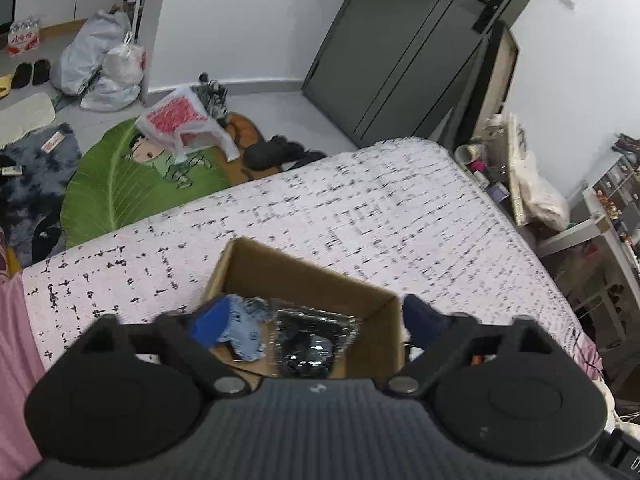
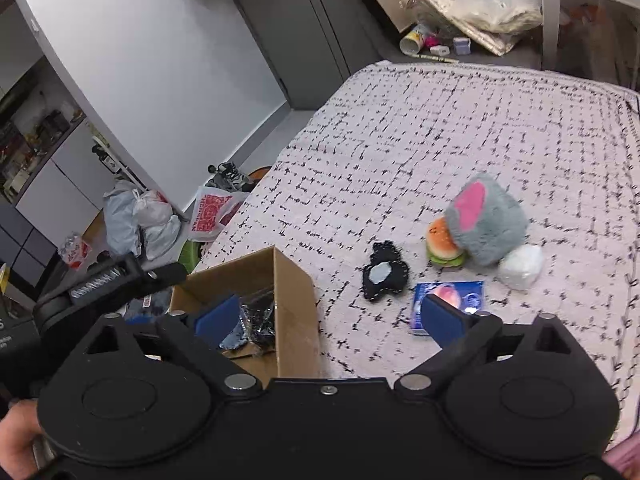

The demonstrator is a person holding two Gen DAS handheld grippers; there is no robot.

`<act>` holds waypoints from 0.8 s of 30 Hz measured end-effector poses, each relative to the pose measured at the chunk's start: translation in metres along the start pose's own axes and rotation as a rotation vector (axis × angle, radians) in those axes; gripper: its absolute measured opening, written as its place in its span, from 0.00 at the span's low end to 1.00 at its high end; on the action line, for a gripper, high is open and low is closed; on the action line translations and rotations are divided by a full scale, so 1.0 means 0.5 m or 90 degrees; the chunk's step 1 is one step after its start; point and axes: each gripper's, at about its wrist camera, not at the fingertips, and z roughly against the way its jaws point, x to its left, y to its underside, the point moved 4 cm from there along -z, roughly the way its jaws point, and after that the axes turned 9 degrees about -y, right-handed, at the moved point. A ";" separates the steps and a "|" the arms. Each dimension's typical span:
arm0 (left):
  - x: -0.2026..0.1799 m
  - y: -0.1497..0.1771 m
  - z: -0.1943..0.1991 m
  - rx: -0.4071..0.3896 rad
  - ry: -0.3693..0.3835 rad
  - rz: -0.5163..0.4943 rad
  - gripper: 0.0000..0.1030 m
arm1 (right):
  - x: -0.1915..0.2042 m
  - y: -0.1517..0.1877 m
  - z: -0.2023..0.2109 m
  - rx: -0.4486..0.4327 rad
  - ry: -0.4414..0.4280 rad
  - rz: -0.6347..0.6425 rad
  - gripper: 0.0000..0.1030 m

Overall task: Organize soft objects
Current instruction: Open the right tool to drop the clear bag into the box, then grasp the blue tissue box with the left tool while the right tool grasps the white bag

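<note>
My left tongs (image 1: 310, 318) and right tongs (image 2: 334, 318) both stand spread wide, pinching nothing. The cardboard box (image 2: 294, 280) lies on the bed (image 2: 440, 128), holding a blue cloth (image 1: 244, 332) and a shiny black packet (image 1: 314, 338). To its right lie a black plush (image 2: 386, 276), a burger toy (image 2: 442, 242), a grey plush (image 2: 490, 224), all apart from the box.

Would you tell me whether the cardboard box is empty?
Not empty: the cardboard box holds a blue cloth and a shiny black packet.
</note>
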 end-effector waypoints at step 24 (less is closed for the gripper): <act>-0.171 0.095 0.069 -0.076 0.008 -0.151 0.99 | -0.154 -0.012 0.111 -0.045 -0.008 -0.036 1.00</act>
